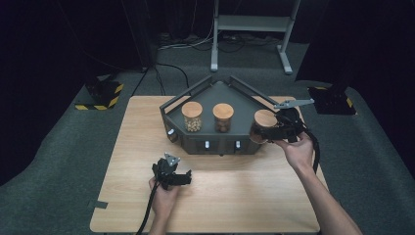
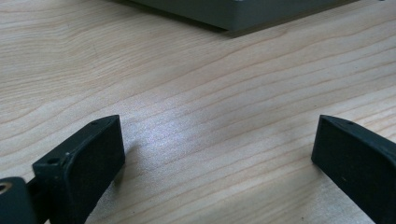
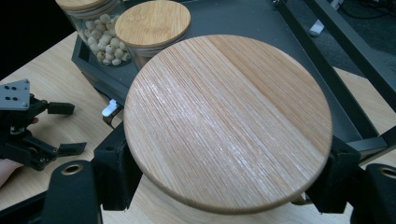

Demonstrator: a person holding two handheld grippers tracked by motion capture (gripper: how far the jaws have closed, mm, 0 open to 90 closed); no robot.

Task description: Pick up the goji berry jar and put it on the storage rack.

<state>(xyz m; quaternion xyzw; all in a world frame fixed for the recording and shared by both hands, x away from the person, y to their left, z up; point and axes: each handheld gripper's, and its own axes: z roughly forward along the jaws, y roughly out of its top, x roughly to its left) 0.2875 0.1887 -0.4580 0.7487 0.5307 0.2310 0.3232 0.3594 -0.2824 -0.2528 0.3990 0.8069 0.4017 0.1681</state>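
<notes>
bamboo-lidded jar (image 3: pixel 228 119) pinched by right gripper (image 1: pixel 274 131) fingers; left gripper (image 2: pixel 217 158) fingers spread over table (image 2: pixel 187 84)

two jars (image 1: pixel 192 116) (image 1: pixel 223 117) stand in the tray (image 1: pixel 195 142); a third jar (image 1: pixel 263 123) sits at three o'clock.

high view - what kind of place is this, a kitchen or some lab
Most likely a lab or recording studio, not a kitchen: dark curtained walls, hazard-striped floor mounts, and a lone wooden table holding a grey tray of jars.
</notes>
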